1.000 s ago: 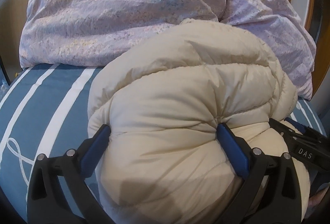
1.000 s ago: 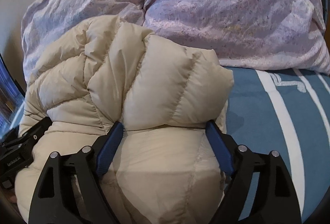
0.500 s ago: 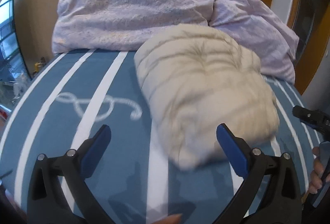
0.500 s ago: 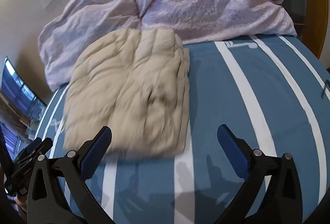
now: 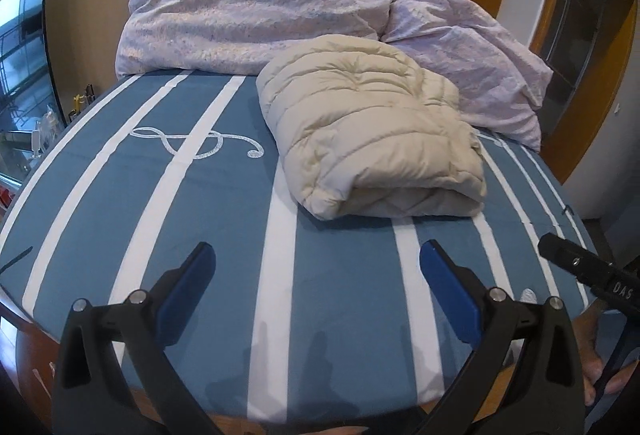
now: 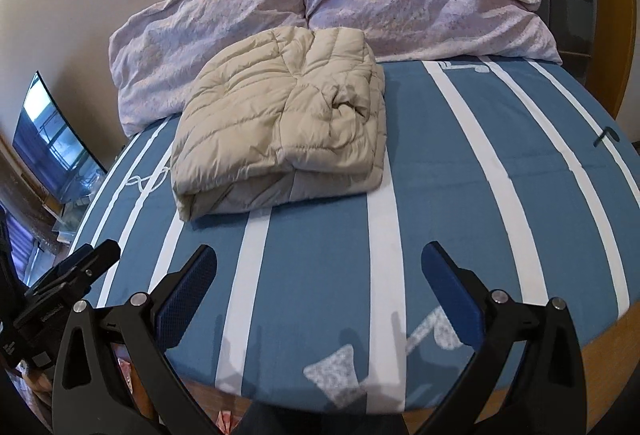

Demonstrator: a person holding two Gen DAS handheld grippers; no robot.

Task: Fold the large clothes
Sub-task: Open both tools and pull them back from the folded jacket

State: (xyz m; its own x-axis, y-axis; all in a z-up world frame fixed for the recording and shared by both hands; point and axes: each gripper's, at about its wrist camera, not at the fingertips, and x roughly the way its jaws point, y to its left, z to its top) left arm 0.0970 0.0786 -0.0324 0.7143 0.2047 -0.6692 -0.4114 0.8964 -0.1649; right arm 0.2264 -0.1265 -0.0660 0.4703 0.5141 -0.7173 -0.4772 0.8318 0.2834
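Note:
A cream puffer jacket (image 5: 368,131) lies folded in a compact bundle on the blue bed cover with white stripes (image 5: 200,215), close to the pillows. It also shows in the right wrist view (image 6: 280,131). My left gripper (image 5: 316,291) is open and empty, well back from the jacket near the bed's foot edge. My right gripper (image 6: 320,291) is open and empty, also well back from it. The right gripper's body shows at the right edge of the left wrist view (image 5: 588,275).
Two lilac pillows (image 5: 256,15) (image 5: 468,63) lean against the wall behind the jacket. A curved screen (image 6: 52,139) stands left of the bed. A wooden door frame (image 5: 588,75) is at the right. The bed's wooden edge (image 6: 600,355) runs along the front.
Both grippers were pressed around the jacket a second ago; they have let go and pulled back toward the foot of the bed. The jacket now lies folded on its own.

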